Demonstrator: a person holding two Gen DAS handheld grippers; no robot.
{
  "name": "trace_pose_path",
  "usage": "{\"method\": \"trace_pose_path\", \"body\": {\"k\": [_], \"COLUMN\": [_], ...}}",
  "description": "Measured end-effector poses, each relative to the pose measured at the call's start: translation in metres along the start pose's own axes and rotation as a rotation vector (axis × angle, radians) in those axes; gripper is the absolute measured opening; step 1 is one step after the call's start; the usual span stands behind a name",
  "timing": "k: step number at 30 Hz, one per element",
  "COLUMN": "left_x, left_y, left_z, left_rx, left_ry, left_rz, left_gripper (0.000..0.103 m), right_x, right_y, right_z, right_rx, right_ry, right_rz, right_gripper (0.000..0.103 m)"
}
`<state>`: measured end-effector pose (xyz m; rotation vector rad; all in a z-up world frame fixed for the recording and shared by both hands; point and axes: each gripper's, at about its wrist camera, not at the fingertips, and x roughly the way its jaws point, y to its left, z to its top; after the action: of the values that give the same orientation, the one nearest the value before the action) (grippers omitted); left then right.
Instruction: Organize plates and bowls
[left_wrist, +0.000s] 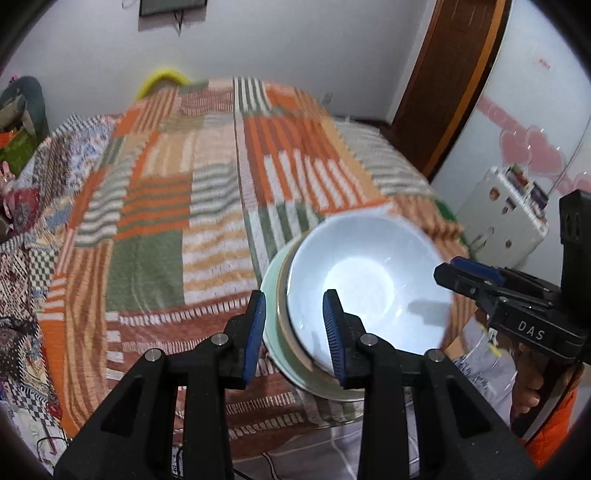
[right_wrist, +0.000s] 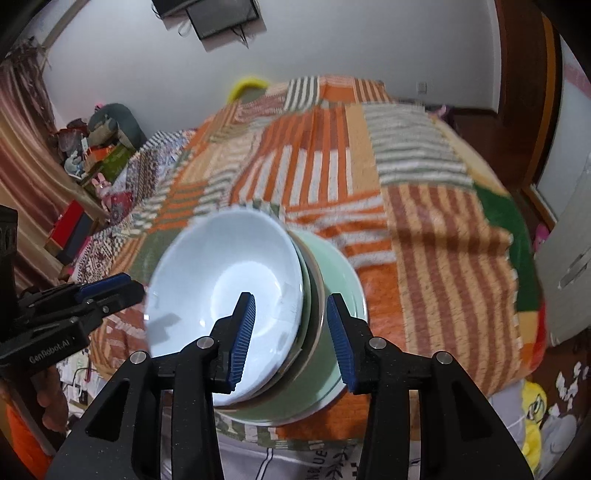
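A white bowl (left_wrist: 369, 288) sits nested on a stack of pale green dishes (left_wrist: 271, 295) on the bed's patchwork blanket. My left gripper (left_wrist: 295, 332) straddles the stack's left rim, one finger inside the white bowl and one outside the green plate; its jaws stand apart around the rims. In the right wrist view the white bowl (right_wrist: 225, 291) and green stack (right_wrist: 332, 266) show again. My right gripper (right_wrist: 291, 336) straddles the stack's right rim the same way. Each gripper appears at the other view's edge, the right gripper (left_wrist: 469, 277) and the left gripper (right_wrist: 110, 288).
The orange, green and white striped blanket (left_wrist: 177, 206) covers the bed. Clutter lies at the far left (right_wrist: 96, 147). A brown door frame (left_wrist: 443, 92) and a white appliance (left_wrist: 506, 218) stand at the right. A yellow toy (right_wrist: 535, 406) lies on the floor.
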<state>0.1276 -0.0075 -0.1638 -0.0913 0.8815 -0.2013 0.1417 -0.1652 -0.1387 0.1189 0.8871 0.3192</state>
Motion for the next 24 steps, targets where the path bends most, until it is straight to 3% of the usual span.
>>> {"method": "trace_pose_path", "body": {"k": [5,11,19,21,24], "left_x": [-0.051,-0.113,-0.172,-0.182,-0.192], "left_y": [-0.015,-0.039,-0.054,-0.056,-0.056], "left_z": [0.007,0.009,0.0,-0.003,-0.008], "left_rx": [0.038,0.095,0.102,0.099,0.089], "left_ry": [-0.149,-0.36,-0.561,-0.594,-0.636], "left_rz": [0.013,0.064,0.087,0.091,0.086], "left_gripper": [0.033,0.047,0.073,0.09,0.097], "right_x": [-0.041,-0.094,-0.153,-0.161,-0.172], "right_y": [0.011,0.028,0.051,0.054,0.058], "right_z": [0.008,0.016,0.011,0.009,0.005], "right_rx": [-0.036,-0.075,-0.146,-0.155,-0.165], "right_ry": [-0.109,-0.262,-0.459,-0.493,-0.541], "right_rz": [0.013,0.036,0.064,0.067,0.067], "right_gripper": [0.037,0.038,0.054,0.061,0.071]}}
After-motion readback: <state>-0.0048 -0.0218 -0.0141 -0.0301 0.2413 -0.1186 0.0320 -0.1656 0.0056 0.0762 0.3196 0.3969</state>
